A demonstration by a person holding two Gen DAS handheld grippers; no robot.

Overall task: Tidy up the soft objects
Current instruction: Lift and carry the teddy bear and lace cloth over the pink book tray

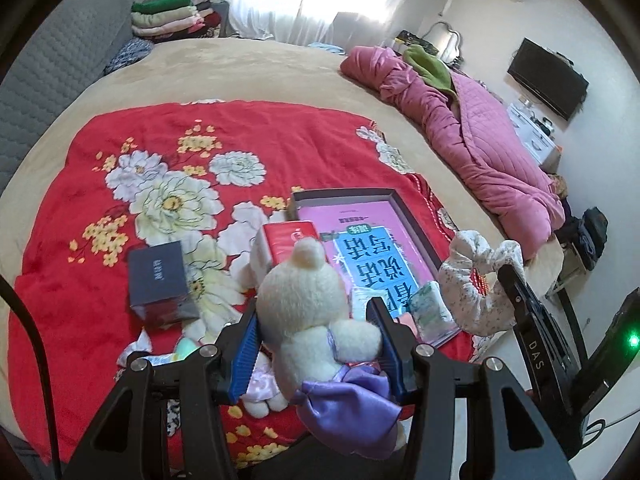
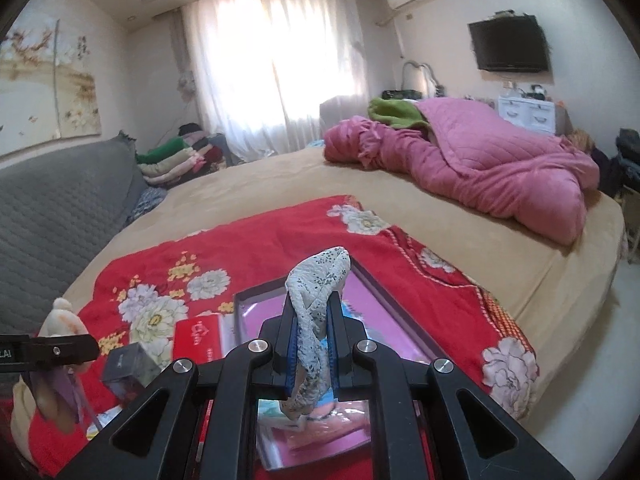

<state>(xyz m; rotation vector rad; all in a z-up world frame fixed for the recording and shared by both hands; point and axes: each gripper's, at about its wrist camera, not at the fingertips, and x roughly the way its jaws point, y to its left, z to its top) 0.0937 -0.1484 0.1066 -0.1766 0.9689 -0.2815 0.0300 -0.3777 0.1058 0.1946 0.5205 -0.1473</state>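
Observation:
In the left wrist view my left gripper (image 1: 316, 322) is shut on a cream plush bear (image 1: 308, 300) in a purple satin dress, held above the red floral blanket (image 1: 168, 168). To its right, the right gripper (image 1: 516, 284) carries a white floral scrunchie (image 1: 476, 276). In the right wrist view my right gripper (image 2: 314, 320) is shut on that scrunchie (image 2: 316, 300), which sticks up past the fingertips. The bear (image 2: 60, 320) and the left gripper show at the left edge there. A shallow dark tray (image 1: 416, 216) with a pink and blue book (image 1: 376, 248) lies below.
A dark blue box (image 1: 158, 280), a red box (image 1: 290, 240) and small packets (image 1: 428, 308) lie on the blanket. A pink quilt (image 2: 480, 160) is heaped on the tan bed. Folded clothes (image 2: 176, 156) are stacked by the grey headboard (image 2: 52, 216).

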